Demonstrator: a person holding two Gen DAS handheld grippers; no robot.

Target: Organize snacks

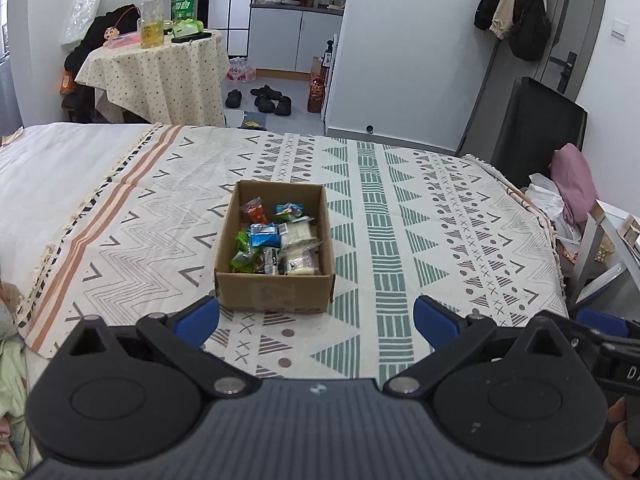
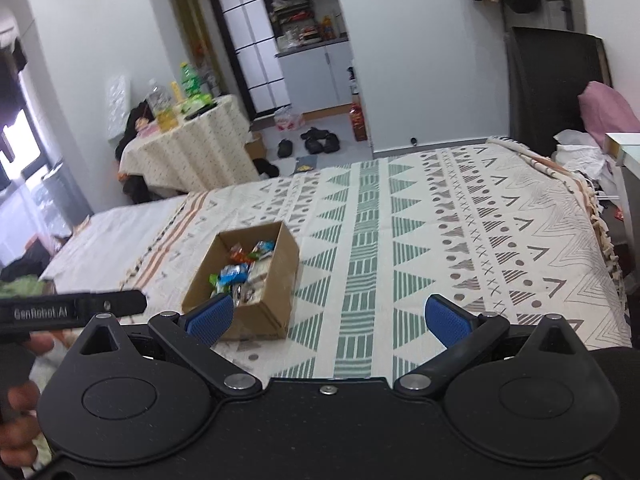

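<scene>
Nearest to me, both tongs are held low over the bed and both are released. The left tongs [image 1: 316,316] have the blue pads spread wide, nothing between them, and they look straight at the box. The right tongs [image 2: 330,318] are also spread and empty; they stand a little to the right, so the box shows near their left pad.

A bit farther, the cardboard box [image 1: 274,292] sits on the patterned blanket [image 1: 400,220] that covers the bed. It is open on top. The snacks [image 1: 276,240] lie inside it in a loose pile: a green packet, a blue one, an orange one, some white wrapped ones. I see no snack on the blanket outside the box.

So I judge the gathering step is finished or almost finished, and the tongs are between moves. If something is left, it is probably to tidy the packets inside. For this, one of the tongs must come down into the box from above and close on one packet only, without pushing the thin wall.

Far behind stands a small round bench [image 1: 156,68] with bottles, not part of the work
</scene>
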